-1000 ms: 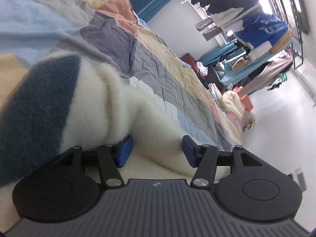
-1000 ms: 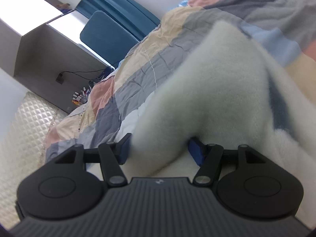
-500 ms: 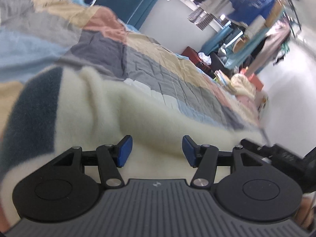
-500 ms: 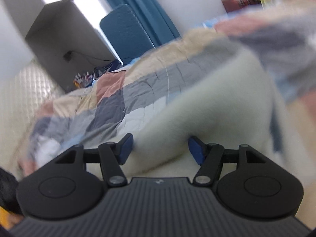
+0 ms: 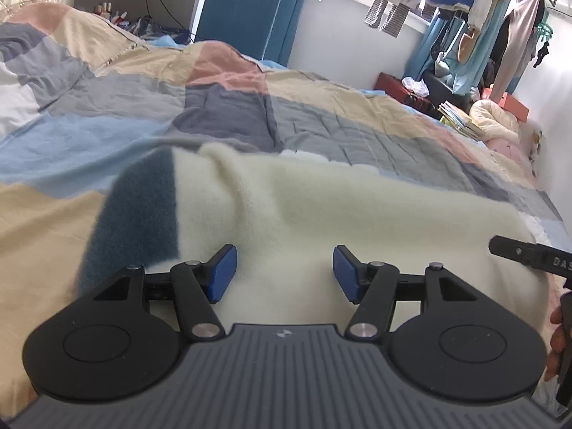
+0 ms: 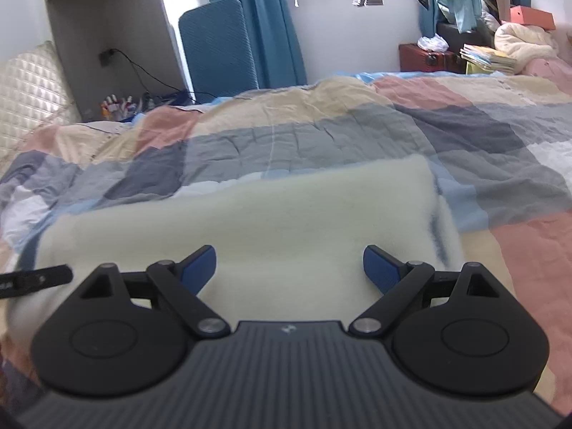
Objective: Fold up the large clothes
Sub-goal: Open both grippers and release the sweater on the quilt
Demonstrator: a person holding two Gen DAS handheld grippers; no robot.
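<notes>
Lying flat on the patchwork quilt (image 5: pixel 221 114) is a cream fleece garment (image 5: pixel 321 207) with a dark blue patch (image 5: pixel 139 207) at its left. Both grippers sit at its near edge: the left gripper (image 5: pixel 285 271) and right gripper (image 6: pixel 289 268) have jaws spread apart, gripping nothing.

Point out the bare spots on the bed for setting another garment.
Free: patchwork quilt beyond the cream fleece, toward the blue chair; also the tan patch beside its navy panel. Crowded: the bed's foot, with books and bundled blanket.
</notes>
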